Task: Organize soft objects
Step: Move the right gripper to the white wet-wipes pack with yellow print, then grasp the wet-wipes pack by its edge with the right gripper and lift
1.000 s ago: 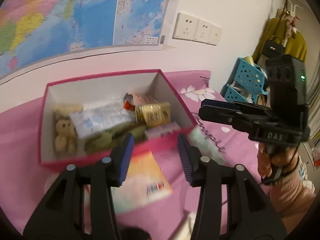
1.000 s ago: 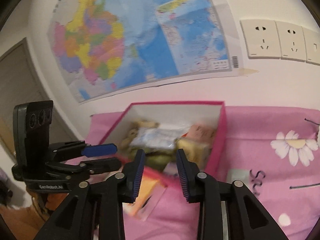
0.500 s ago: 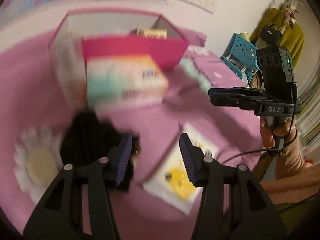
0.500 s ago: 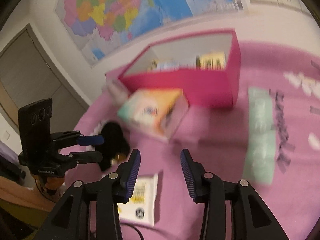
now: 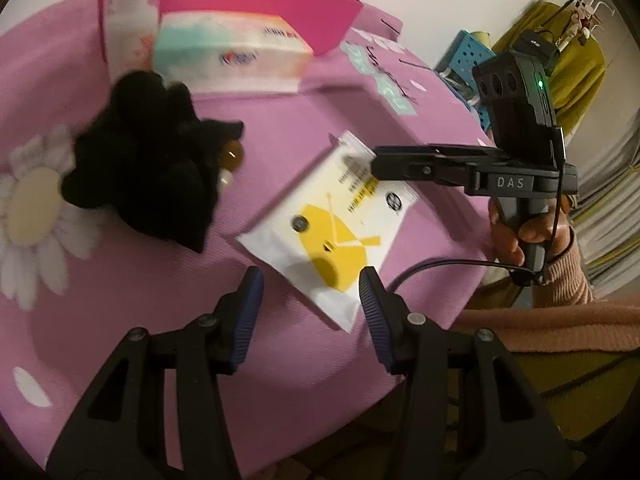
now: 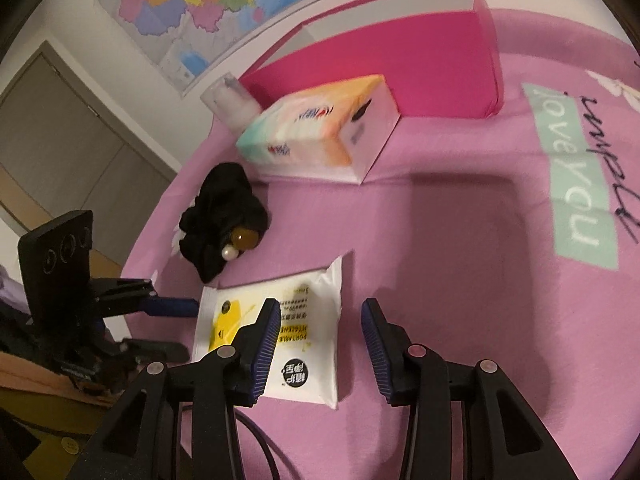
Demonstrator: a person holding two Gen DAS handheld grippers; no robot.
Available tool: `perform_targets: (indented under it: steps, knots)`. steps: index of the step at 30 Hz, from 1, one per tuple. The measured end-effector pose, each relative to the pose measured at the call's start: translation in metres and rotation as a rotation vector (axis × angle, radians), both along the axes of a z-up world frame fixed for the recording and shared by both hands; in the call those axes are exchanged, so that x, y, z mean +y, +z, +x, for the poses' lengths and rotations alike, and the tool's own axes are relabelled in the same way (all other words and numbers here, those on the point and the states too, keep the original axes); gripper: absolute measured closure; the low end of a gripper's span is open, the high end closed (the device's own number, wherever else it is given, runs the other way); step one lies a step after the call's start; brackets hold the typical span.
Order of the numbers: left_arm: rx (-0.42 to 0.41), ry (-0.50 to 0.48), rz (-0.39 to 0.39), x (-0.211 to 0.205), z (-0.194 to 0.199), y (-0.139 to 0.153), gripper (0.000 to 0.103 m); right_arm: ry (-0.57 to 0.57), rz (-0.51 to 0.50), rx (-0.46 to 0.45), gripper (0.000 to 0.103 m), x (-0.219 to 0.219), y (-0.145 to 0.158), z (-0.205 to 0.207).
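Observation:
A white and yellow wet-wipe pack (image 5: 332, 220) (image 6: 310, 292) lies flat on the pink cloth near the table's front edge. My left gripper (image 5: 311, 284) hangs open just short of its near corner, gripping nothing. My right gripper (image 6: 320, 312) is open above the pack's other end, its left finger over the pack, with nothing pressed between the pads. Each gripper shows in the other's view: the right gripper (image 5: 376, 164) and the left gripper (image 6: 172, 304). A black scrunchie (image 5: 148, 172) (image 6: 220, 216) with two beads lies left of the pack. A tissue pack (image 5: 228, 56) (image 6: 320, 128) rests against the pink box (image 5: 256, 4) (image 6: 380, 64).
A pale bottle (image 5: 128, 12) (image 6: 232, 100) stands at the box's left corner. A mint lettered patch (image 6: 572, 176) is printed on the cloth to the right. The table edge runs just behind the wipe pack, and a person's hand (image 5: 516, 236) in a pink sleeve holds the right gripper.
Both grippers have come down and tipped downward, from facing the box's inside to hovering over the wipe pack at the front. The right jaws stand a little wider.

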State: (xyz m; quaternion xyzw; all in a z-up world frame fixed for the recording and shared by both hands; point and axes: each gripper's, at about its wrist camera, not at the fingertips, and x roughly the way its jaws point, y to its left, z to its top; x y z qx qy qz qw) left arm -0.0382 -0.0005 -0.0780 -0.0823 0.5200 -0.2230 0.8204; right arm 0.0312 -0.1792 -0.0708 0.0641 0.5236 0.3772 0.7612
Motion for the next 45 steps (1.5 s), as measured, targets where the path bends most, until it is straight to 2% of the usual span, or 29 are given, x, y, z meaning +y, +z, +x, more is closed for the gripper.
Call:
perform_targets:
  steps: [9,16,21,45]
  knots:
    - [-0.010,0.000,-0.014,-0.010,0.020,-0.002,0.051,0.021,0.011,-0.008,0.060,0.002,0.000,-0.006]
    - [-0.038,0.029,0.006,-0.015,0.035,-0.002,0.051,-0.030,0.001,-0.023,0.069,-0.002,-0.001,-0.002]
    - [-0.042,0.036,0.017,-0.017,0.041,-0.001,0.051,-0.048,0.011,-0.031,0.071,-0.005,0.002,-0.001]
    - [-0.134,0.042,0.046,-0.018,0.051,0.026,0.051,-0.107,0.041,-0.129,0.071,-0.008,0.032,0.005]
